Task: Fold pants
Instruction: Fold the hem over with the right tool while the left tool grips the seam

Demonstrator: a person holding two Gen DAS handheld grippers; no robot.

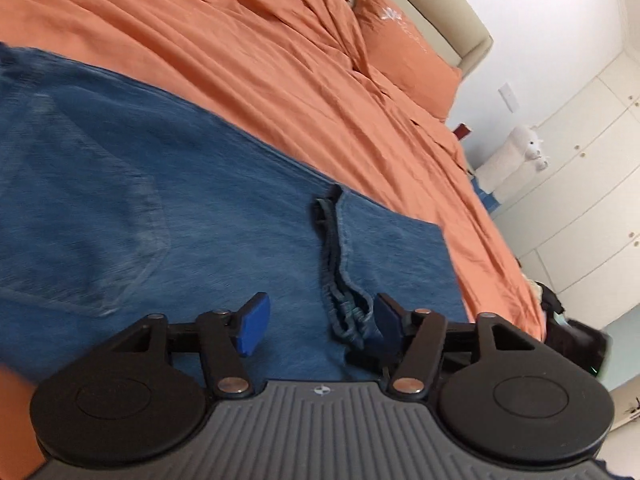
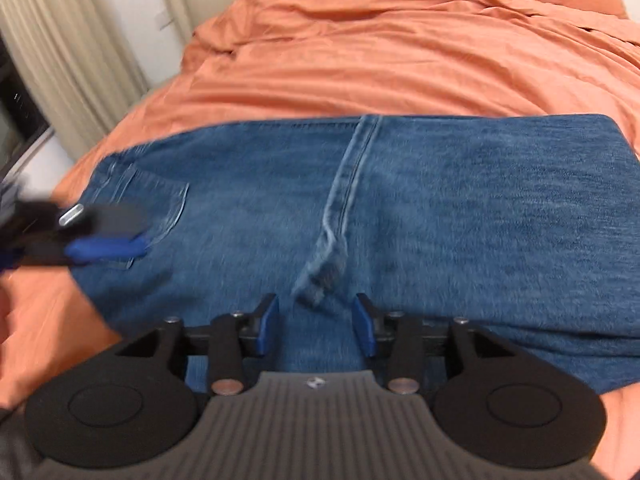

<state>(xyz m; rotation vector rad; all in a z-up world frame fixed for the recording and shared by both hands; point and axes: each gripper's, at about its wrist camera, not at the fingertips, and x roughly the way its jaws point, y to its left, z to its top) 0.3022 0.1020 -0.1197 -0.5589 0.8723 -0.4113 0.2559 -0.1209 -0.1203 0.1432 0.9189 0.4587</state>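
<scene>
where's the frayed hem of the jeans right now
In the left wrist view the frayed hem lies on top of the folded blue denim jeans, just ahead of the open left claw, beside its right finger.

A home bedroom: ahead of both claws spreads a bed under a rumpled orange sheet (image 1: 248, 52), with a matching pillow (image 1: 404, 52) against a beige headboard (image 1: 448, 8). Far right of the left claw stand white wardrobe doors (image 1: 592, 160) and what looks like a white plush toy (image 1: 534, 146)
</scene>
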